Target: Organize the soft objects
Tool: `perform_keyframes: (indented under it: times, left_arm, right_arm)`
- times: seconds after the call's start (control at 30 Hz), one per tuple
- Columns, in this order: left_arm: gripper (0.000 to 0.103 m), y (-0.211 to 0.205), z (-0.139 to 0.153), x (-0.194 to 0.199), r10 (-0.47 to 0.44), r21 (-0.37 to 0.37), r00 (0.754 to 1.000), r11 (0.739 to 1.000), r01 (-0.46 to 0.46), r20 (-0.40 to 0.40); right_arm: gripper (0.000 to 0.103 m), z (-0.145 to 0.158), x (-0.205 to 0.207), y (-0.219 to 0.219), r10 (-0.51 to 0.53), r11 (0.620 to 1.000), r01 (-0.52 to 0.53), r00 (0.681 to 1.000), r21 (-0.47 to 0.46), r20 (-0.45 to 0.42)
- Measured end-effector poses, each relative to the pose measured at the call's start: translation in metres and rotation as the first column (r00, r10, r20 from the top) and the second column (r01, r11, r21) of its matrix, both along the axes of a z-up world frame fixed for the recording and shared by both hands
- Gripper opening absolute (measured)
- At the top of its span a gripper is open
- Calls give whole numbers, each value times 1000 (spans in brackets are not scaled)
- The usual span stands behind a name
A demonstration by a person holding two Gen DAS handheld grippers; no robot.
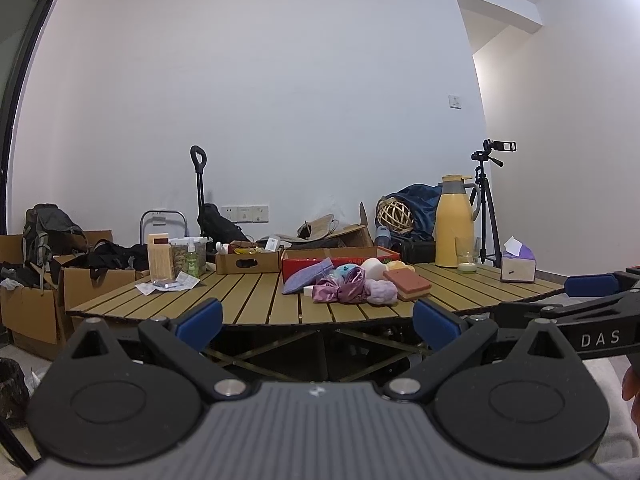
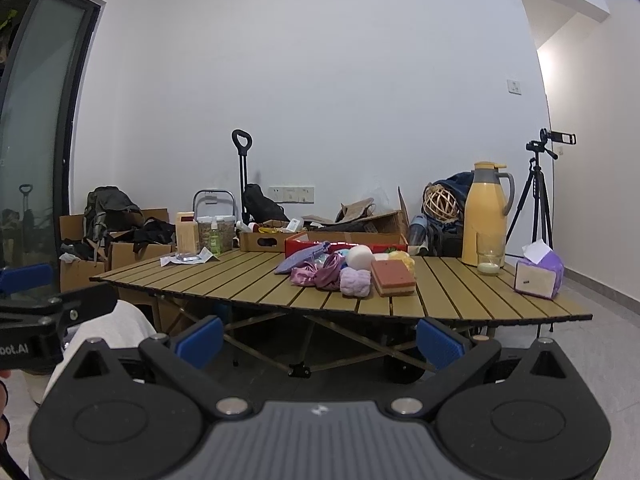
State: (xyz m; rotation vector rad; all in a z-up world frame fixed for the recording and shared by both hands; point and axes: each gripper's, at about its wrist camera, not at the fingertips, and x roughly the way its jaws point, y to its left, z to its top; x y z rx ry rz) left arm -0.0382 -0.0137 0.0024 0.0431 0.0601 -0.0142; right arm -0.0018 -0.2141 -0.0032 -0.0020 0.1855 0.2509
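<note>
A pile of soft things lies mid-table in front of a red box [image 1: 340,261] [image 2: 344,245]: a purple cloth pad [image 1: 306,276] [image 2: 300,258], pink satin scrunchies [image 1: 340,288] [image 2: 316,274], a lilac fluffy towel [image 1: 382,292] [image 2: 355,282], a red-brown sponge [image 1: 407,284] [image 2: 393,277], a white sponge ball [image 1: 374,268] [image 2: 360,258] and a yellow sponge [image 2: 402,258]. My left gripper [image 1: 318,322] and right gripper [image 2: 320,338] are both open and empty, held low in front of the table's near edge, well short of the pile.
A slatted wooden folding table [image 1: 248,296] [image 2: 224,276] carries a yellow thermos [image 1: 454,220] [image 2: 486,210], a glass candle [image 2: 490,258], a tissue box [image 1: 518,264] [image 2: 538,276], jars and a cardboard tray [image 1: 248,261]. Cardboard boxes, bags and a tripod [image 2: 540,196] stand behind.
</note>
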Motion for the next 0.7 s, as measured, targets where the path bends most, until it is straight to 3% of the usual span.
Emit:
perform_keyframes:
  times: [0.23,0.3,0.4,0.6,0.7]
  left_arm:
    - [103,1,9,30,-16,16,1000,1000,16,-1]
    - [103,1,14,50,-11,20,1000,1000,11,13]
    - [103,1,16,91,-15,19,1000,1000,15,-28]
    - [103,-2,1,186,-36,23,992,999,39,-125]
    - [103,-3,-6,233,-46,31,986,998,51,-162]
  right_arm:
    - [103,8,28,4,37,999,-37,999,2,38]
    - [103,13,42,5,30,1000,-29,996,-10,81]
    - [103,16,77,9,3,999,2,994,-45,105]
    - [103,4,161,-7,-68,997,67,997,29,46]
    - [103,-5,214,-19,-70,994,73,997,84,-37]
